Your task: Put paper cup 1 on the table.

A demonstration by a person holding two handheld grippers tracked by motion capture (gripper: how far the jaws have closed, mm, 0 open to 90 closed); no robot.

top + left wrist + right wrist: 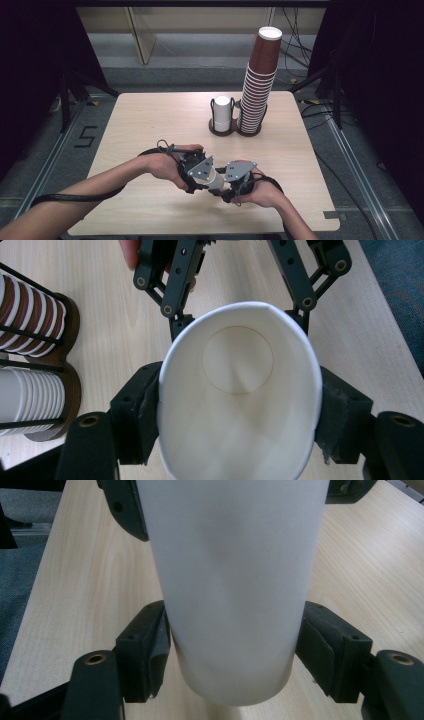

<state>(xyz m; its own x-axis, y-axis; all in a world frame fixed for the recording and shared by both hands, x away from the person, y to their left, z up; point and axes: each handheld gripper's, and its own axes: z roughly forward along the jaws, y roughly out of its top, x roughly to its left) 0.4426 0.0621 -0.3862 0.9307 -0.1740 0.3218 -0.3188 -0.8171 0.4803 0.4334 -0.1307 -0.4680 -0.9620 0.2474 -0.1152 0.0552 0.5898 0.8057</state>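
the left gripper (209,181) and the right gripper (226,186) meet nose to nose low over the near middle of the wooden table (150,120), and a single white paper cup (216,181) lies on its side between them, held off the tabletop. the left gripper's jaws press on the cup (239,405) just below its rim, one pad on each side, and the open mouth is squeezed into an oval. straight beyond that rim stands the right gripper (239,327), its linkage arms spread to either side of the cup's far end. the right gripper's own jaws clamp the cup's base end (235,605), both pads flat against the white wall.

well ahead of both grippers, toward the far edge of the table, stands a dark double cup holder (235,131). its left ring carries a short stack of white cups (222,113), and its right ring carries a tall leaning stack of brown cups (259,82). nothing lies between that holder and the grippers. cables (75,197) trail back from each hand.
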